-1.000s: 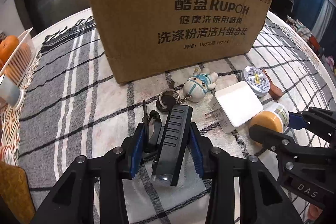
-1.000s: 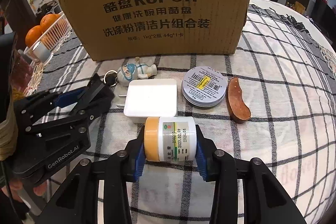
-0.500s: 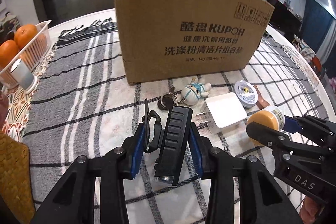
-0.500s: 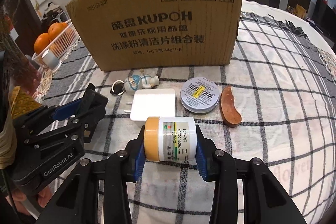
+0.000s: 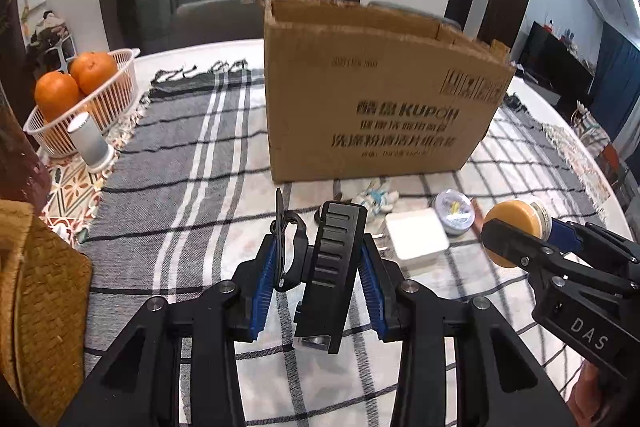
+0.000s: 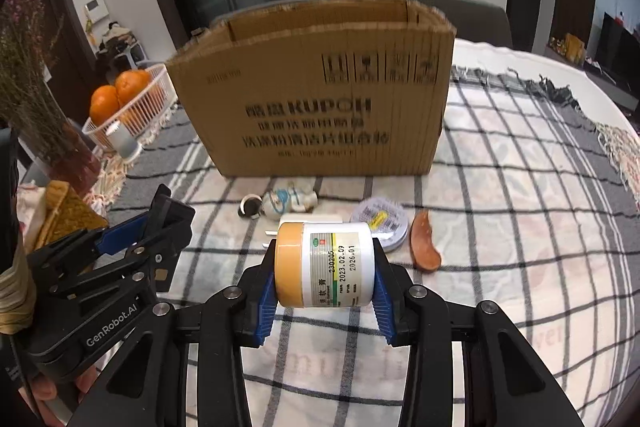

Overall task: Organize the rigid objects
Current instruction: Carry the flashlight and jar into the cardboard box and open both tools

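My left gripper (image 5: 320, 267) is shut on a black ribbed clip-like device (image 5: 334, 267) and holds it above the checked cloth. My right gripper (image 6: 324, 287) is shut on a white jar with an orange lid (image 6: 324, 265), also lifted; it shows at the right of the left wrist view (image 5: 516, 227). An open cardboard box (image 5: 380, 107) stands behind, also in the right wrist view (image 6: 320, 99). On the cloth before it lie a figurine keychain (image 6: 286, 205), a white charger (image 5: 416, 239), a round tin (image 6: 380, 221) and a brown wooden piece (image 6: 426, 247).
A white basket of oranges (image 5: 80, 95) and a small white cylinder (image 5: 90, 143) stand at the left. A woven mat (image 5: 36, 291) lies at the near left. A vase of dried flowers (image 6: 44, 123) stands far left. The left gripper shows in the right wrist view (image 6: 132, 255).
Both grippers have risen and pulled back with their objects; the box's open top has come into view and the items on the cloth look farther below.
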Demonstrator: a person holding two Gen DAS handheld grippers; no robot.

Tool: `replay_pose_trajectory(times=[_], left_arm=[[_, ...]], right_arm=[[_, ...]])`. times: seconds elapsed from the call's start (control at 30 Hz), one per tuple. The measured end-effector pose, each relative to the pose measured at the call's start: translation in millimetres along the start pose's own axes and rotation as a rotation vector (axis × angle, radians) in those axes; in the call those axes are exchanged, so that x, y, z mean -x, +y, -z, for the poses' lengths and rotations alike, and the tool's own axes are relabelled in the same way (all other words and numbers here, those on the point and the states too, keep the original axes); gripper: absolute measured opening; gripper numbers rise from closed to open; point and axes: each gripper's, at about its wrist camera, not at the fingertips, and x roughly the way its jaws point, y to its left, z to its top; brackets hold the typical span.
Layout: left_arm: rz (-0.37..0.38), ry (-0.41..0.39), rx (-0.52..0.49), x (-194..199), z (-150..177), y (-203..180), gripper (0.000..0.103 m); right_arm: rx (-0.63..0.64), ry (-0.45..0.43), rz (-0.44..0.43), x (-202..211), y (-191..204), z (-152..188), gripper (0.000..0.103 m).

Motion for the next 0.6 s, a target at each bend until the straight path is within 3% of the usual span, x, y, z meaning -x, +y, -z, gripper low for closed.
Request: replay_pose_trajectory(times=[0.6], left_arm=[[0.02,-0.147,-0.004,49,-47,-18,0.039]], right_arm=[[-0.016,-0.186,-0.02,59,-6,-38,0.041]])
